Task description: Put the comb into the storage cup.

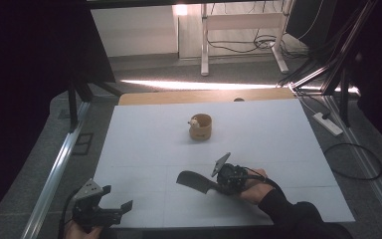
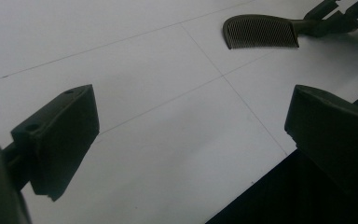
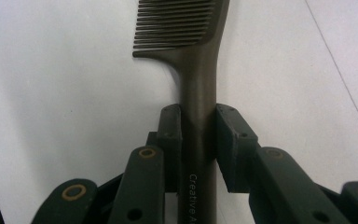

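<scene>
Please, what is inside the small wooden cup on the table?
A small pale object sits at the rim of the wooden cup; it is too small to identify. The cup's wall hides the bottom.

The right hand-held gripper sits in the right hand, near the middle, and points left. Its jaws are squeezed in close on both sides of a handle. The left hand-held gripper is at the near left corner, low, with its jaws wide apart.
</scene>
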`<state>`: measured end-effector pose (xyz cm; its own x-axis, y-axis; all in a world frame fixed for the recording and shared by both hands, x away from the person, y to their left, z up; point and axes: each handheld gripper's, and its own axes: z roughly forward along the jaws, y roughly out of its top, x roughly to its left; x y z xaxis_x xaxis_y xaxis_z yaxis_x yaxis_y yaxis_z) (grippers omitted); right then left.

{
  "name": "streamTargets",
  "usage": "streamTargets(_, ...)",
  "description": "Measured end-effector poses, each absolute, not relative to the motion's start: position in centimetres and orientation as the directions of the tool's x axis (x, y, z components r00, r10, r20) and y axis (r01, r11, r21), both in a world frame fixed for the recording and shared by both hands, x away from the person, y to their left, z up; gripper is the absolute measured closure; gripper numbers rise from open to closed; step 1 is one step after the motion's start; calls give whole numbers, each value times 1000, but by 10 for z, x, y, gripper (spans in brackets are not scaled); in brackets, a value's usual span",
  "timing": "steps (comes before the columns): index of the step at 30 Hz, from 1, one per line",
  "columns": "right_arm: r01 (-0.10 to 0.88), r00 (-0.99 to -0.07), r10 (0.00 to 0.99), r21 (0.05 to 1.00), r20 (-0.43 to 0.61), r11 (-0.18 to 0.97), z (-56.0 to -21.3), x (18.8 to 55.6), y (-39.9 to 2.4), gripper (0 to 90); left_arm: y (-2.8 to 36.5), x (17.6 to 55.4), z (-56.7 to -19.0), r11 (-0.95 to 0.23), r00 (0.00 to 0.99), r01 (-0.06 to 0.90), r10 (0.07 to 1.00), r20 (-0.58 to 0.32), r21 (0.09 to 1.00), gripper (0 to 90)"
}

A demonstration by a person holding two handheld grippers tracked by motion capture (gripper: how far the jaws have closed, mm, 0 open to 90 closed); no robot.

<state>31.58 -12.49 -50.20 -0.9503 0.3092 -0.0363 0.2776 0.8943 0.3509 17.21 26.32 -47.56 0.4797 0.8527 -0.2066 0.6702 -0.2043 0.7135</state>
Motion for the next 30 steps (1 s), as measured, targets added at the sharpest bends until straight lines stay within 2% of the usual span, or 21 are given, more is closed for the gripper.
streamTargets(15,259,-955,295,426,-21,867,-497,312,-131,729,263,172,-473,-204,511,642,833,-214,739,4)
streamTargets(30,236,-955,295,520,-34,821,-480,312,-148,728,253,184,-466,-251,601,586,772,-205,771,0)
